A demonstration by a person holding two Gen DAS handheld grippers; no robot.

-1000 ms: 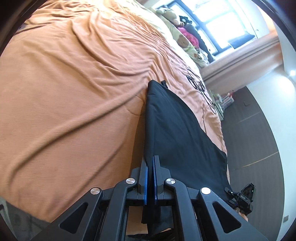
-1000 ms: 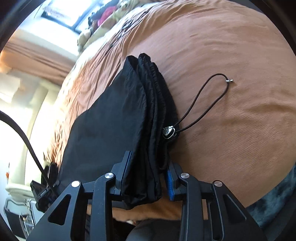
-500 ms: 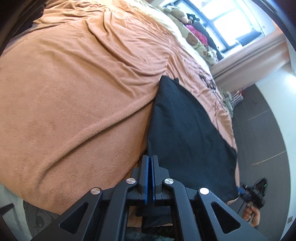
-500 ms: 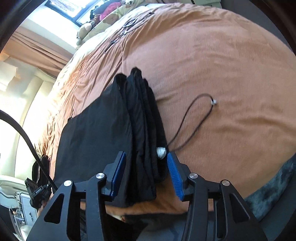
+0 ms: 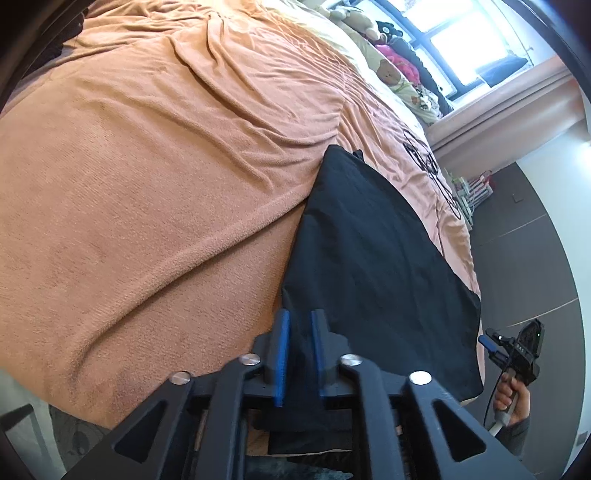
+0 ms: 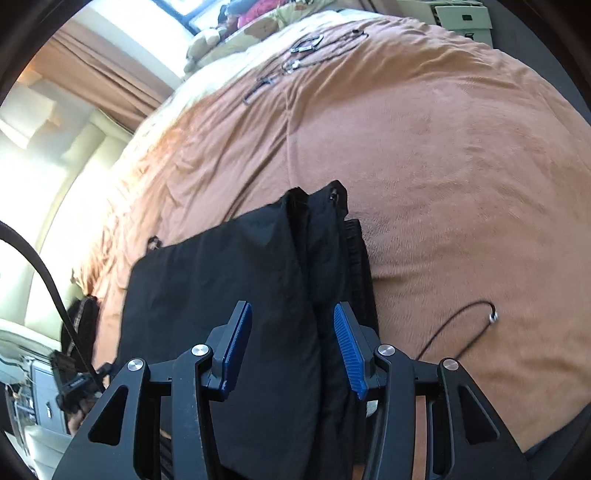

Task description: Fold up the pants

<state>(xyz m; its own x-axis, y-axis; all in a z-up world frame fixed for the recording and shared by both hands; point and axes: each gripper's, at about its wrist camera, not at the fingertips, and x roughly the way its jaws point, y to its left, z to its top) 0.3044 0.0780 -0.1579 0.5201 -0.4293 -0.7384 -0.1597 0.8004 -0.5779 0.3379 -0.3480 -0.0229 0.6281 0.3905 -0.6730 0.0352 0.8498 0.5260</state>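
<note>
Black pants (image 5: 373, 254) lie folded flat on an orange blanket (image 5: 166, 166) near the bed's front edge. My left gripper (image 5: 299, 321) is slightly open, its blue pads on either side of the near pants corner, fabric loose between them. In the right wrist view the pants (image 6: 221, 288) show their bunched waistband end (image 6: 332, 236), with a black drawstring (image 6: 461, 328) trailing onto the blanket (image 6: 443, 147). My right gripper (image 6: 293, 314) is open over the pants, not clamping them. It also shows in the left wrist view (image 5: 517, 350), held beyond the pants' far edge.
Stuffed toys and pillows (image 5: 388, 62) lie at the bed's head by a bright window (image 5: 472, 48). Dark floor (image 5: 524, 229) runs beside the bed. Black cords (image 6: 306, 48) lie on the far blanket. A white box (image 6: 461, 14) stands beyond the bed.
Both grippers have let go of the pants: the left went from shut to slightly open, the right opened wider. The pants settled flat on the blanket and the drawstring slid right.
</note>
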